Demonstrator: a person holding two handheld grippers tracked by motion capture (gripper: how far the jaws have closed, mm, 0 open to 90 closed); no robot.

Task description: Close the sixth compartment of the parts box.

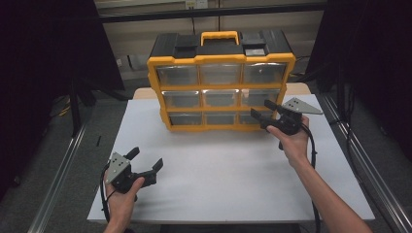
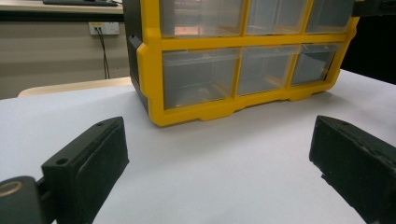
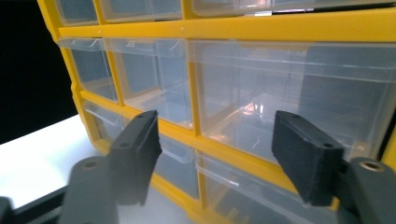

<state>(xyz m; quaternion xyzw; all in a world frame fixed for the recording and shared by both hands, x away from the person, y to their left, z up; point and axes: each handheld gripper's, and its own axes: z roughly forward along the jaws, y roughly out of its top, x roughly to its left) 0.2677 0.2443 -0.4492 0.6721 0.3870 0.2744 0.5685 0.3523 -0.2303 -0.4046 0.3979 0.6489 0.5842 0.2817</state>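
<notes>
The left gripper (image 1: 146, 161) is sitting nearest the camera in the high view, held in the person's left hand (image 1: 121, 199) low over the white rectangular table top (image 1: 218, 170). Its two black jaws are standing wide apart, with bare table surface between them and nothing gripped. Well ahead of this gripper, and to its right in the left gripper view, the yellow-framed plastic drawer cabinet (image 2: 201, 109) with clear drawers is standing upright on the table.

The right gripper (image 1: 265, 115) is being held by the right hand (image 1: 294, 143) just in front of the cabinet's lower right corner. Its jaws are parted moderately wide and are pressing on nothing. In the right gripper view the jaws are pointing at the clear middle-row right drawer (image 3: 299, 102), which is lying directly ahead of them and close by; the clear bottom-row right drawer (image 3: 252, 191) is lying just below the jaws. Whether the jaw tips are touching the drawer fronts cannot be told. A black top panel with a yellow carry handle (image 1: 219, 37) is capping the cabinet, beyond and above the right gripper.
</notes>
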